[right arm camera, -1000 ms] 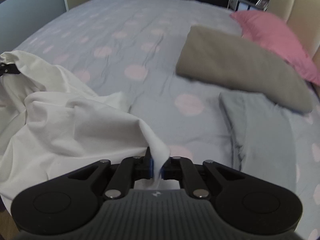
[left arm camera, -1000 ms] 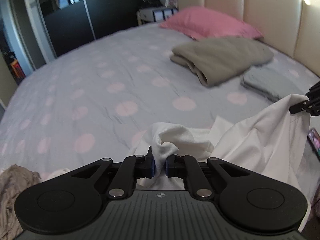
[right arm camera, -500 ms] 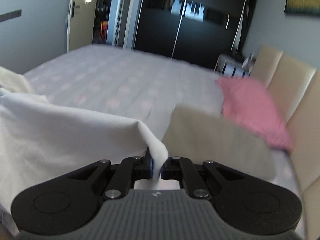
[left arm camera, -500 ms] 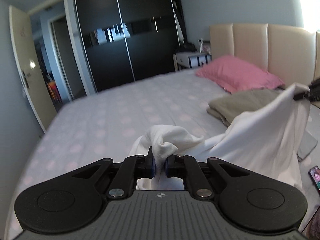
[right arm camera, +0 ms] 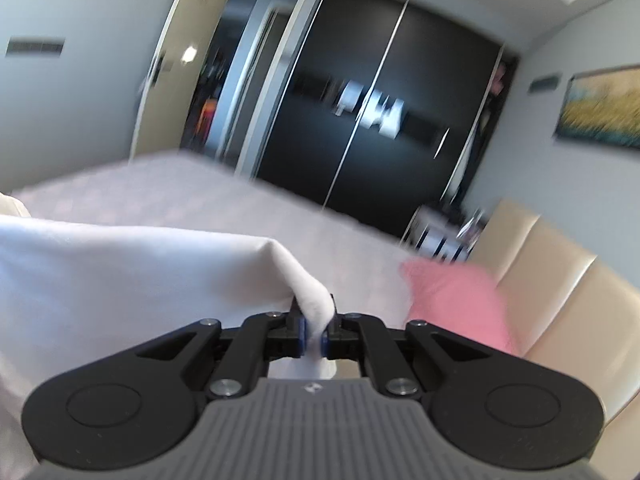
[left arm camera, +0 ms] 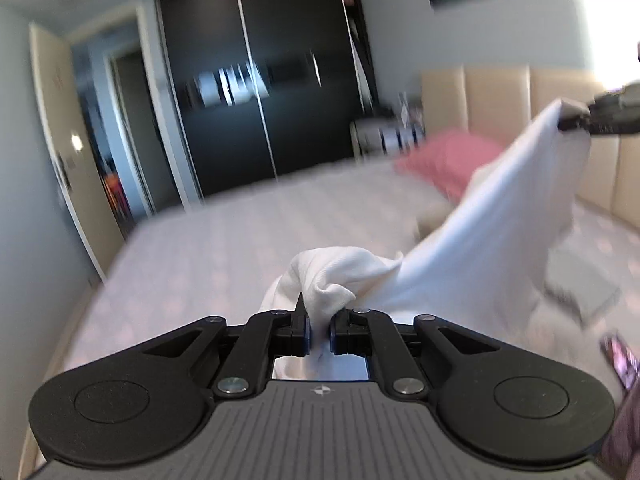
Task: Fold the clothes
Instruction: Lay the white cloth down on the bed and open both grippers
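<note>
White cloth (left arm camera: 472, 240) held up over the bed (left arm camera: 224, 248).

Left gripper (left arm camera: 319, 330) pinched on a bunched corner, low center; right gripper (right arm camera: 314, 332) pinched on another corner. Top edge pulled tight across left of frame. Pink pillow (right arm camera: 456, 300) at right; wide bare bed behind.

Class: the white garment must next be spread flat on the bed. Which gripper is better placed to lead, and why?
Right gripper: it pinches a clean edge of the white garment, while the left gripper holds a bunched wad.

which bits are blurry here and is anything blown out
Left wrist view: wardrobe and pink pillow motion-smeared, window glare top right, left gripper sharp. Right wrist view: wardrobe and painting smeared, white garment near the jaws fairly crisp.
</note>
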Tool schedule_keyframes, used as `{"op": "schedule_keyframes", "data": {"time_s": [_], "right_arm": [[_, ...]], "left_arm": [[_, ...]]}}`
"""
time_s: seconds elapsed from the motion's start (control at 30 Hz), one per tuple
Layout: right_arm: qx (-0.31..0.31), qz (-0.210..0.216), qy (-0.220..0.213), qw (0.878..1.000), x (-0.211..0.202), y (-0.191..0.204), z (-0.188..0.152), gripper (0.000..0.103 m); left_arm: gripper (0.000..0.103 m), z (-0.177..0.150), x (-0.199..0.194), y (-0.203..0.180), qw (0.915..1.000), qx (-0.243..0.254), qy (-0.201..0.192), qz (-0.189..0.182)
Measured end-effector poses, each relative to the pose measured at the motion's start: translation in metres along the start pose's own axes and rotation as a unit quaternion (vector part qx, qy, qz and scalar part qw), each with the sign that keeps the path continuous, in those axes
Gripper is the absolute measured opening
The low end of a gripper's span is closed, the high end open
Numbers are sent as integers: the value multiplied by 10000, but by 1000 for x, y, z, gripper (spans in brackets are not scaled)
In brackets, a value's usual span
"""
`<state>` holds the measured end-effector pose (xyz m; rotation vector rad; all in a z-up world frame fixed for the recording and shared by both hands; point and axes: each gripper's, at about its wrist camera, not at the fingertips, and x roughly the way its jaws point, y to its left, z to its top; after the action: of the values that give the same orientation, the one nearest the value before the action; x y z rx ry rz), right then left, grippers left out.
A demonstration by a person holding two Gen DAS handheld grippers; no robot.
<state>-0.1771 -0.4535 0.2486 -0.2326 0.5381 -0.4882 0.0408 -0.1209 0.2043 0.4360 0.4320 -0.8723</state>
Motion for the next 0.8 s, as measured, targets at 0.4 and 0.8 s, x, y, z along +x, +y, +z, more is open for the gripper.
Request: {"op": "schedule_keyframes", "data": {"time_s": [0.4, 0.8], "right_arm": [[-581, 1118, 2751, 9531, 97, 55, -186, 8], [-827, 1789, 3760, 9054, 86, 83, -275, 11]], "left_arm": [[6, -156, 88, -67, 9473, 845, 2730, -1450], [25, -217, 87, -98, 8815, 1578, 3710, -2458]]}}
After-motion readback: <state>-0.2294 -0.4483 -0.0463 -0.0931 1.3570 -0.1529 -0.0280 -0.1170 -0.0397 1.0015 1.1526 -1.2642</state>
